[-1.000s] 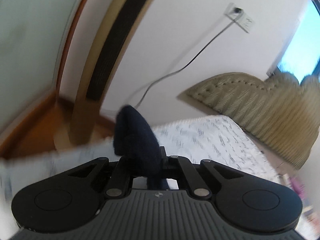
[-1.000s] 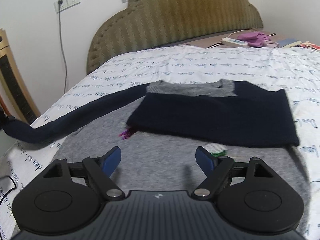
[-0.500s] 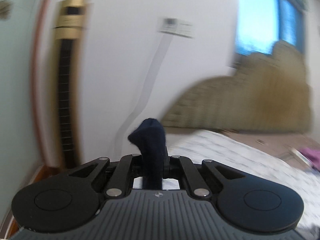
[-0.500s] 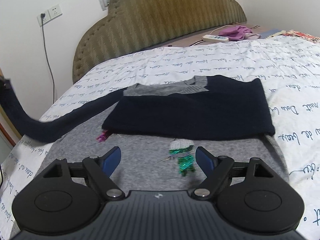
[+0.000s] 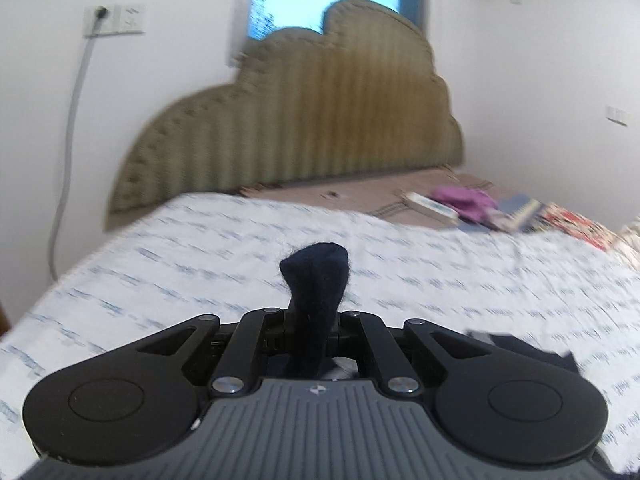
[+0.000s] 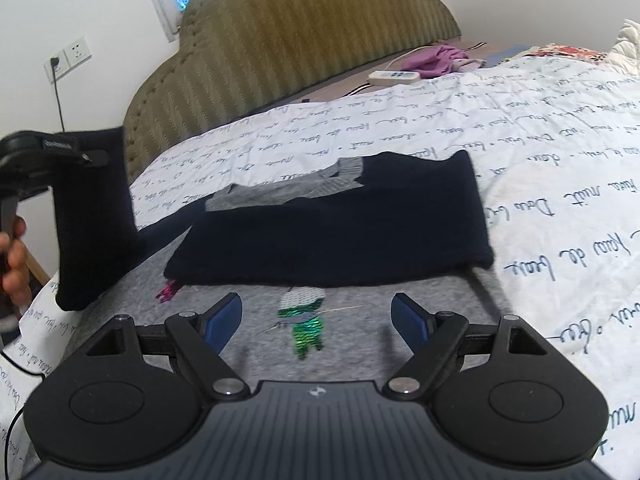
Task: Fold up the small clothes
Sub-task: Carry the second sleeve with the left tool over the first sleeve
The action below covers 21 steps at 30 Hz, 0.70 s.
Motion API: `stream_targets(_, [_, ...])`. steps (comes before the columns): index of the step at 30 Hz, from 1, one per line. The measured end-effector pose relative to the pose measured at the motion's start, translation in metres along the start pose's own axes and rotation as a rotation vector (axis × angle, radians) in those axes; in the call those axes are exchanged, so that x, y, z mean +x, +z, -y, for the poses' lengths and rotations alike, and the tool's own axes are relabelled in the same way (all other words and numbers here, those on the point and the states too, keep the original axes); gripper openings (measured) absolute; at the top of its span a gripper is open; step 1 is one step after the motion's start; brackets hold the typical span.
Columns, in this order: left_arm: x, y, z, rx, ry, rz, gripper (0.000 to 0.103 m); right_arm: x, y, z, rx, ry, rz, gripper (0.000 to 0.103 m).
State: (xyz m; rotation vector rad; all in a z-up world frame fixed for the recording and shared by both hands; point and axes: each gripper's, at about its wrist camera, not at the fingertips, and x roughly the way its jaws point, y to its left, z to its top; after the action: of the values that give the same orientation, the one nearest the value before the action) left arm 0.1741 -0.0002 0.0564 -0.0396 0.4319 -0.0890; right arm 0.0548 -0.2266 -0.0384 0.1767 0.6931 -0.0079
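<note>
A small grey sweater [image 6: 260, 312] with navy sleeves and a sequin figure [image 6: 306, 320] lies flat on the bed. One navy sleeve [image 6: 332, 236] is folded across its chest. The other navy sleeve [image 6: 92, 216] hangs lifted at the left, its cuff [image 5: 316, 276] pinched in my left gripper [image 5: 312, 328], which is shut on it. From the right wrist view my left gripper [image 6: 90, 156] is seen at the left edge, held by a hand [image 6: 14, 264]. My right gripper [image 6: 317, 316] hovers open over the grey chest, with nothing between its blue pads [image 6: 224, 316].
The bed has a white sheet with printed script [image 6: 540, 184] and an olive padded headboard [image 6: 304, 32]. A power strip [image 6: 394, 77], a purple cloth [image 6: 436, 58] and books [image 5: 520, 212] lie near the head end. A wall socket with cable [image 6: 68, 56] is at the left.
My left gripper has swung from beside the bed to over it, carrying the navy sleeve up from its stretched-out lie. My right gripper has shifted a little over the sweater and stays open.
</note>
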Motion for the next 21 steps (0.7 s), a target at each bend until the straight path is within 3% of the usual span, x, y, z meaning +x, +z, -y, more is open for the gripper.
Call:
stream_targets(7, [0.018,-0.041,0.034,0.019,-0.090,-0.097,0.007,0.001,0.019,0.019,0.048,0.040,0.040,0.082])
stream_targets(9, [0.024,-0.055,0.040,0.026,-0.122,-0.134,0.007,0.008,0.030,0.028,0.114,0.143,0.028,0.082])
stream_targets(10, [0.028,-0.062,0.042,0.028,-0.132,-0.153,0.009,0.028,0.044,0.040,0.234,0.313,-0.026,0.082])
stream_targets(11, [0.030,-0.067,0.044,0.028,-0.141,-0.173,0.015,0.028,0.044,0.040,0.234,0.313,-0.026,0.082])
stream_targets(12, [0.034,-0.072,0.044,0.023,-0.158,-0.196,0.016,0.041,0.048,0.044,0.291,0.387,-0.055,0.082])
stream_targets(13, [0.036,-0.075,0.043,0.018,-0.170,-0.216,0.020,0.056,0.053,0.048,0.344,0.454,-0.087,0.082])
stream_targets(14, [0.037,-0.080,0.043,0.018,-0.183,-0.236,0.032,0.070,0.056,0.050,0.372,0.491,-0.108,0.082])
stream_targets(15, [0.035,-0.081,0.043,0.023,-0.192,-0.248,0.040,0.083,0.059,0.049,0.380,0.494,-0.130,0.083])
stream_targets(17, [0.027,-0.084,0.043,0.053,-0.189,-0.253,0.079,0.107,0.062,0.044,0.378,0.476,-0.183,0.084])
stream_targets(20, [-0.002,-0.083,0.037,0.110,-0.166,-0.182,0.097,0.129,0.062,0.033,0.370,0.493,-0.222,0.084])
stream_targets(21, [-0.011,-0.083,0.035,0.137,-0.162,-0.171,0.098,0.132,0.064,0.029,0.358,0.499,-0.221,0.084])
